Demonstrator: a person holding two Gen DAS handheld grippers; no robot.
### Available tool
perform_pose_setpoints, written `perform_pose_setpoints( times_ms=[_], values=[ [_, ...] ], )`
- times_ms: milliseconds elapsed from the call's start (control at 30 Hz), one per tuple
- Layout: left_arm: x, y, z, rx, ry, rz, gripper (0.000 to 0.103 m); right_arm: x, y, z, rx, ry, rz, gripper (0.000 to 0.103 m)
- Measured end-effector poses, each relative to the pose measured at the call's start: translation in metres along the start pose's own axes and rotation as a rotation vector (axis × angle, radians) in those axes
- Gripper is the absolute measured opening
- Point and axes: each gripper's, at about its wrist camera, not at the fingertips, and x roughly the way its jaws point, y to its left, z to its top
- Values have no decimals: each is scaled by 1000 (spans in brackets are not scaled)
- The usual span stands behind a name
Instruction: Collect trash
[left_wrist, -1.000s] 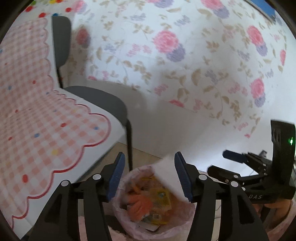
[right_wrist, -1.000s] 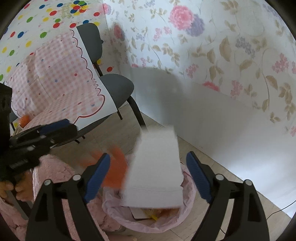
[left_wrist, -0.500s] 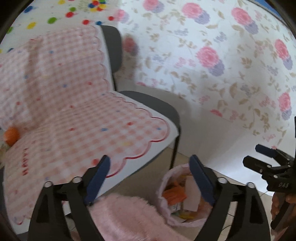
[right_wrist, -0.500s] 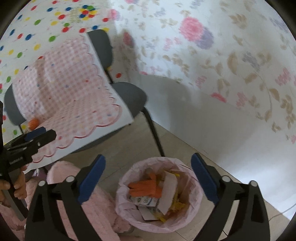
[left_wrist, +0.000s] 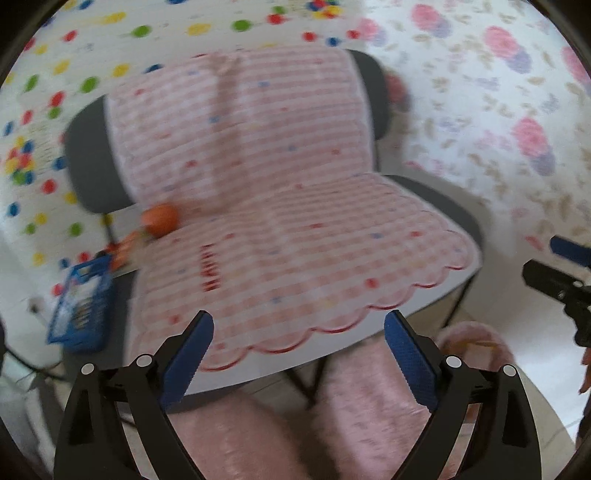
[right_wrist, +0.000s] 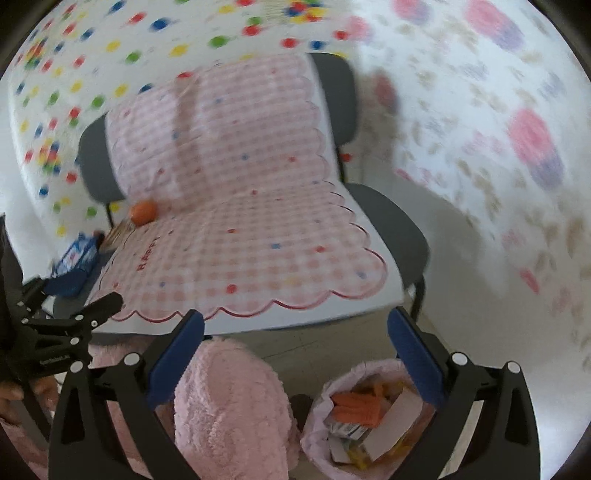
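Observation:
A bin lined with a pink bag (right_wrist: 317, 432) stands on the floor at the lower right of the right wrist view, with a white card, orange wrappers and packets inside. Only its rim (left_wrist: 476, 336) shows in the left wrist view. An orange ball-like item (left_wrist: 160, 218) and an orange wrapper (left_wrist: 123, 249) lie at the back left of the chair seat; a blue packet (left_wrist: 81, 306) lies left of them. My left gripper (left_wrist: 298, 352) is open and empty, facing the chair. My right gripper (right_wrist: 295, 354) is open and empty, above the bin and the floor.
Two dark chairs (left_wrist: 439, 206) carry a pink checked cloth (left_wrist: 295, 229). A pink fluffy cushion (right_wrist: 229, 413) sits low in front, left of the bin. Patterned walls stand behind. The other gripper (right_wrist: 55, 332) shows at the left edge of the right wrist view.
The white card dropped from my right gripper into the bin. Both grippers have swung left and up from the bin toward the chair seat. The left jaws opened wider.

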Motion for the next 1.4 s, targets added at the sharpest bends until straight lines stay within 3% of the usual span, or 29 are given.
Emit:
perform_pose_setpoints(
  times_ms=[133, 233, 433, 700, 1400],
  values=[
    [-12, 29, -4, -75, 32, 78, 93, 1, 24, 14, -47, -14, 57, 97],
    [-19, 49, -10, -122, 73, 121, 93, 3, 34, 17, -61, -1, 64, 97],
    [-35, 68, -17, -139, 73, 165, 93, -2, 44, 13, -100, 20, 53, 97],
    [-46, 71, -13, -143, 45, 176, 93, -6, 43, 14, -79, 2, 52, 97],
    [-38, 75, -13, -175, 63, 173, 93, 5, 46, 16, -83, 24, 58, 97]
  ],
)
